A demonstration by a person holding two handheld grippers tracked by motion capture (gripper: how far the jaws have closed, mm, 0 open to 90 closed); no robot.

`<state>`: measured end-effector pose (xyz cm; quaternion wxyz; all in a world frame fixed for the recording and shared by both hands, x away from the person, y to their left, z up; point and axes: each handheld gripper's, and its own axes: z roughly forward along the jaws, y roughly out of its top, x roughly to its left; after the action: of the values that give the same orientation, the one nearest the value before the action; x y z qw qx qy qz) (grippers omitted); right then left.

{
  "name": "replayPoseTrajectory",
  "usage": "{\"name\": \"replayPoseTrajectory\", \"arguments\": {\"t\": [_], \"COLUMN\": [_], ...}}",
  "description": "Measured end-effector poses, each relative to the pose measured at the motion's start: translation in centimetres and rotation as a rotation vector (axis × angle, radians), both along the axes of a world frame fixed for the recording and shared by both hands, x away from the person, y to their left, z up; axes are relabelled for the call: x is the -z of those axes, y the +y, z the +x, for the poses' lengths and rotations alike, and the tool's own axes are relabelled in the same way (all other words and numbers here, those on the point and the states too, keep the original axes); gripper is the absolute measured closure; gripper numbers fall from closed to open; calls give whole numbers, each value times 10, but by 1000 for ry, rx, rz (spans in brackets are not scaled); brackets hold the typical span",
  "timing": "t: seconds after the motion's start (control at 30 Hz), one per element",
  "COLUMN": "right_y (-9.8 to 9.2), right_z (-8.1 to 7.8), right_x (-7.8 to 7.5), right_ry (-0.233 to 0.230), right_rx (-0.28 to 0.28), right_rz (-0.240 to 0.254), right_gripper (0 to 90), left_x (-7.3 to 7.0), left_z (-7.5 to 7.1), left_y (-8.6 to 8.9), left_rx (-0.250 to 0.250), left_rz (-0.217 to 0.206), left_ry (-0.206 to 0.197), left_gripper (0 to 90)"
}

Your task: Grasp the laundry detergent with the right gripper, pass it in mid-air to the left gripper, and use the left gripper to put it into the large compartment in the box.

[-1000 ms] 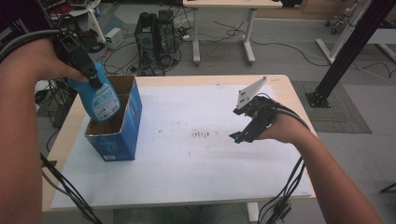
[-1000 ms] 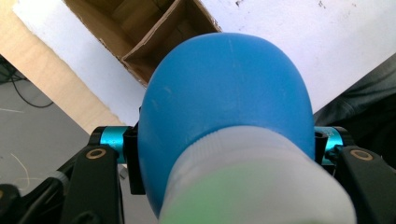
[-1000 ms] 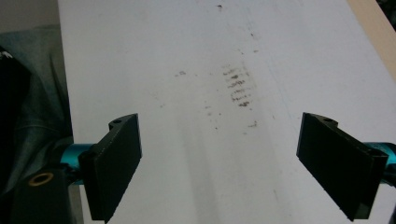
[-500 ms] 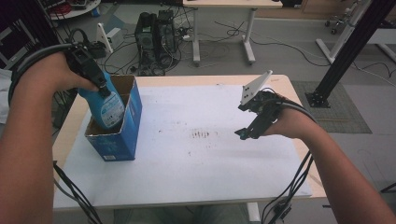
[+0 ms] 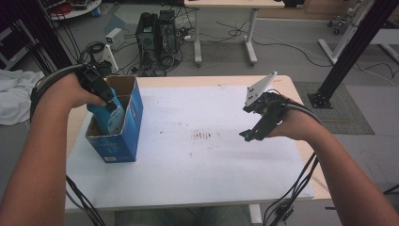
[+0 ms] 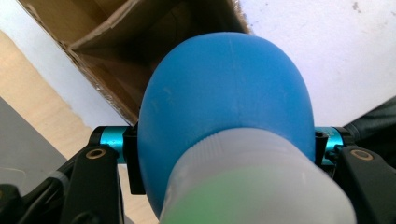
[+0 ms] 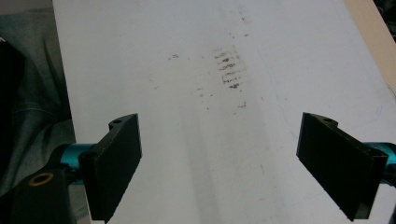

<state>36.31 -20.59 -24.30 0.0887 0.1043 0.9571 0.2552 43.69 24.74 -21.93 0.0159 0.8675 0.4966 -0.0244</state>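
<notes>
A: From the high view, what is the left gripper (image 5: 109, 104) doing?

B: It is clamped on a blue bottle (image 5: 107, 117), held bottom-down and partly inside the open blue cardboard box (image 5: 121, 136) at the left of the white tabletop (image 5: 197, 160). Gripping near the top keeps the bottle upright, which I judge suits lowering it into the narrow opening.

A: And the right gripper (image 5: 248, 135)?

B: It hangs just above the tabletop, well apart from the box, with nothing in it. It looks parked out of the way while the left hand works.

A: What does the left gripper view add?

B: The blue bottle (image 6: 229, 121) bulges between the two black jaws, which press on its sides below a pale ribbed cap (image 6: 252, 186). Beyond it is the brown inside of the cardboard box (image 6: 140, 42), so the bottle's base points into the opening.

A: And the right gripper view?

B: The jaws stand wide apart and empty over the white tabletop (image 7: 187, 154), with a patch of dark smudges (image 7: 228, 70) ahead of them.

A: How far along would you say it is?

B: The bottle seems only part way in and not yet let go.
</notes>
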Motion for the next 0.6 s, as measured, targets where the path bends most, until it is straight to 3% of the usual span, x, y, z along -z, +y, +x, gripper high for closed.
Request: {"name": "replayPoseTrajectory", "arguments": {"t": [0.2,0.23,0.37,0.43,0.5,0.6], "right_y": [1,1,1,1,0,0], "right_z": [-1,-1,-2,-3,-3,-3], "right_x": [-1,-2,-1,-1,-1,1], "right_ry": [0,0,-4,-3,-2,-3], "right_rx": [3,-4,-4,2,4,6], "right_rz": [2,5,1,-2,-1,-2], "right_gripper": [132,132,132,132,132,132], "left_x": [21,25,35,40,43,49], "left_z": [2,1,3,3,4,4], "left_y": [2,2,5,3,3,1], "left_rx": [-8,-30,-16,-34,-14,-27], "left_rz": [7,-1,9,7,11,4], "left_ry": [35,22,51,38,54,43], "left_gripper": [386,386,386,386,386,386]}}
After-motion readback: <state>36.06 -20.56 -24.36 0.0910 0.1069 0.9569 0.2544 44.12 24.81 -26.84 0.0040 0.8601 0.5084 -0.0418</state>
